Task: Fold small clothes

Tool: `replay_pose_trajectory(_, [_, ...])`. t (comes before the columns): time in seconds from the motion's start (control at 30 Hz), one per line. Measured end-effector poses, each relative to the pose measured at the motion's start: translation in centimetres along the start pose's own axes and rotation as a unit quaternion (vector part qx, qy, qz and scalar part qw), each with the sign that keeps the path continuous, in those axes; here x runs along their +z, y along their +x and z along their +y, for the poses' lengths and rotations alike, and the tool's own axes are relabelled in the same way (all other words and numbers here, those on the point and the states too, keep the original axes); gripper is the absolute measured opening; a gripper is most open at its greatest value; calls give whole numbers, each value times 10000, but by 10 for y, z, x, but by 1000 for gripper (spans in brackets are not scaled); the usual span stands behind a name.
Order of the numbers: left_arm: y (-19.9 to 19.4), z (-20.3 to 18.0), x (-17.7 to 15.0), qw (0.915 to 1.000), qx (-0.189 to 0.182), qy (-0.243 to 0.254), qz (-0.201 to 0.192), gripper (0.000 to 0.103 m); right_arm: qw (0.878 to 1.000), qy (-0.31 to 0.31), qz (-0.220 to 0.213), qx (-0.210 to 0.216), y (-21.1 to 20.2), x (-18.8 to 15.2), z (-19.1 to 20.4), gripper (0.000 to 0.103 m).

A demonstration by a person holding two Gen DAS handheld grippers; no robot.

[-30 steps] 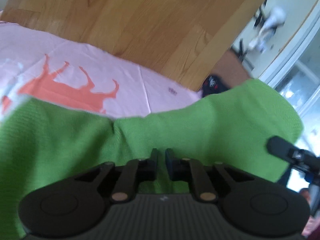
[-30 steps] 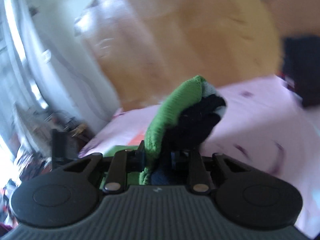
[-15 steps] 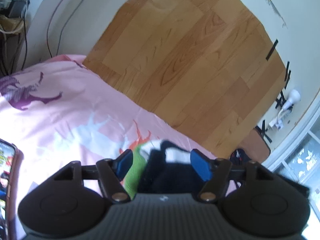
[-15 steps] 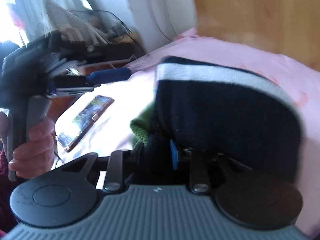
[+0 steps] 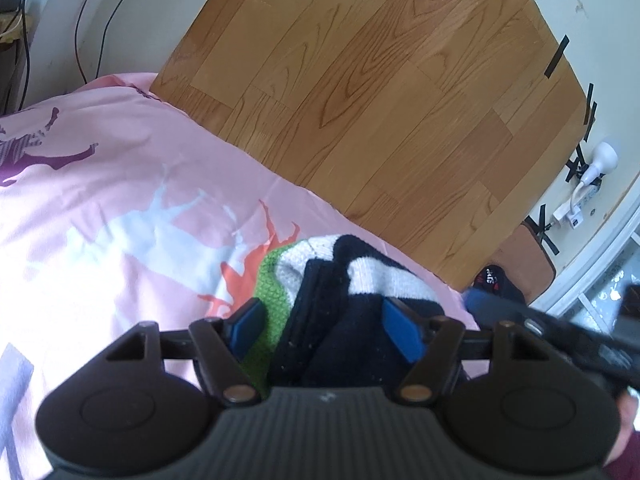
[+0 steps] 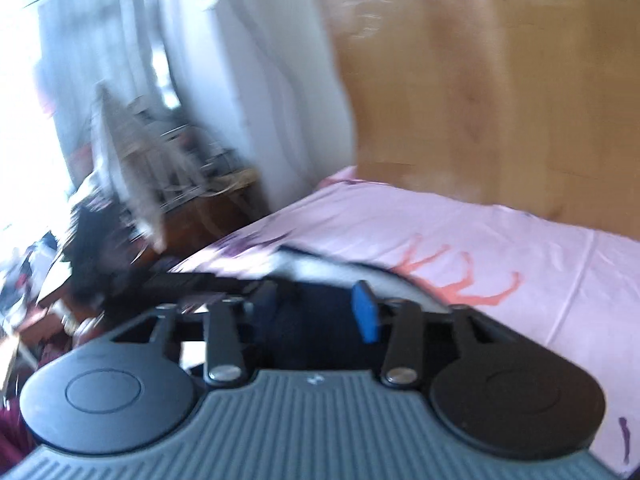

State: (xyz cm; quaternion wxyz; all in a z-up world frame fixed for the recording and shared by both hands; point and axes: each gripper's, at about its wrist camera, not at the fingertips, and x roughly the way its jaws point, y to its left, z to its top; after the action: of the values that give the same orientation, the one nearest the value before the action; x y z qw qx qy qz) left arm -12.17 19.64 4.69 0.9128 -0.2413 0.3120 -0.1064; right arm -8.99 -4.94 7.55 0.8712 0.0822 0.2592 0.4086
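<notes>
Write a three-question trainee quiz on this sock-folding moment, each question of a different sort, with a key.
1. True or false: the left gripper has its jaws spread, with the sock bundle between them.
2. Multiple choice: what do the socks lie on? A) bare wooden floor B) pink sheet with printed animals C) a grey tray
3. Fill in: beside the navy-and-white sock, the other sock in the bundle is ____.

Key: 1 true; 2 B; 3 green
</notes>
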Motion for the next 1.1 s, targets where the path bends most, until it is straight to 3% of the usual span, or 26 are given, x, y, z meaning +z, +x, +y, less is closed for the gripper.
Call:
replay_pose_trajectory(0.07, [2, -2, -1, 9999, 131, 35, 57, 65, 9994, -7, 289, -196, 24, 2, -4, 37])
replay_pose_trajectory(0.1, [6, -3, -2, 9993, 335, 89, 164, 59, 9984, -48, 491, -261, 33, -1, -7, 37])
replay_pose_trajectory(0.17, [18, -2, -7, 9966, 732, 167, 332, 57, 9958, 9, 885, -250, 58, -15, -19, 36])
replay_pose_trajectory(0.23, [21, 6, -8, 9968, 744, 18, 308, 66, 9964, 157, 797, -256, 65, -19, -20, 36])
replay_pose_trajectory(0.37, [16, 12, -1, 9975, 542, -107, 445, 73, 9965, -17, 754, -356, 54, -19, -5, 37])
replay_pose_trajectory(0.43, [4, 10, 1, 9981, 533, 41, 318, 94, 9983, 190, 517, -181, 41, -16, -15, 41])
replay_pose_trajectory(0.47, [-4, 9, 2, 9983, 538, 124, 202, 101, 9990, 319, 309, -65, 24, -15, -19, 53])
replay_pose_trajectory(0.5, [-12, 8, 3, 9984, 532, 183, 67, 103, 9991, 411, 56, -9, 13, -16, -22, 75])
replay_pose_trajectory(0.57, [-19, 9, 6, 9986, 455, 273, 47, 103, 9963, 602, -591, -164, -15, -21, -31, 97])
replay_pose_trajectory(0.67, [-14, 13, 8, 9987, 307, 281, 292, 103, 9915, 1094, -679, -196, -37, -38, -50, 97])
replay_pose_trajectory(0.9, [15, 19, -9, 9942, 23, 41, 1077, 103, 9801, 1981, -4, 94, -25, -85, -70, 97])
replay_pose_trajectory(1.0, [13, 21, -18, 9947, -27, 34, 1023, 103, 9764, 2107, 219, 428, -19, -86, -62, 97])
replay_pose_trajectory(1.1, [12, 22, -26, 9949, -301, -124, 959, 103, 9771, 2002, 331, 645, -1, -87, -51, 98])
